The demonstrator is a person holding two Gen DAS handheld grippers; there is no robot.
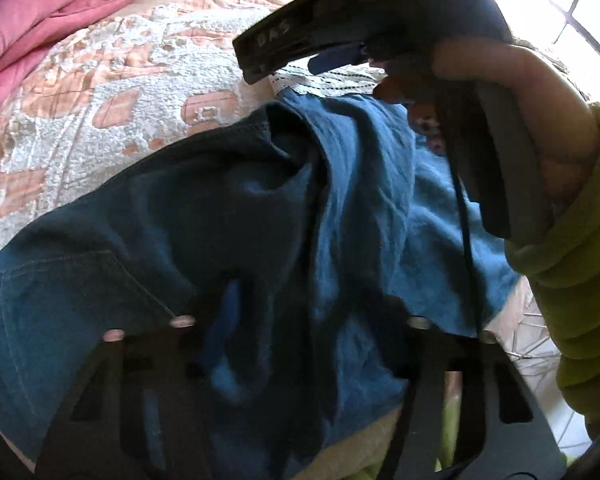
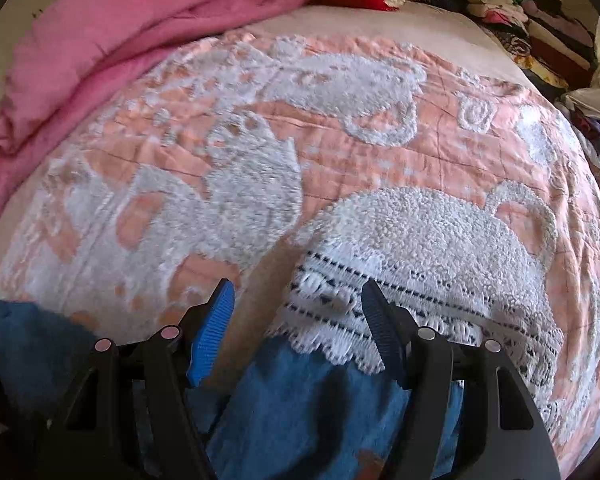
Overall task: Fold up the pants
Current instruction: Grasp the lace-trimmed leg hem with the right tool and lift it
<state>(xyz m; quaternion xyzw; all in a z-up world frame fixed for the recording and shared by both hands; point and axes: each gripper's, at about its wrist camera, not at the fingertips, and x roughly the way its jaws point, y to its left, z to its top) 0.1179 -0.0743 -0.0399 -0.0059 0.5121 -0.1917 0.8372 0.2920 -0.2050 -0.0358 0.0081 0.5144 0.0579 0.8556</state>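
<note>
Right wrist view shows, from upper left, a folded pink blanket (image 2: 112, 36), the peach-and-white tufted bedspread (image 2: 260, 152), and low centre the blue denim pants (image 2: 300, 408) with white lace hem beneath the spread-open right gripper (image 2: 298, 320); left gripper state unclear.

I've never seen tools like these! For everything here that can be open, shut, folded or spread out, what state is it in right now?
Right gripper: open, jaws wide apart, holding nothing, above the pants' lace hem.
Left gripper: open, over the pants; whether it touches them I cannot tell.
Blue pants: rumpled on the bed, not neatly folded.
White lace hem: lying flat on the bedspread.
Pink blanket: bunched in loose folds at the bed's far edge.
Patterned bedspread: spread out.
</note>
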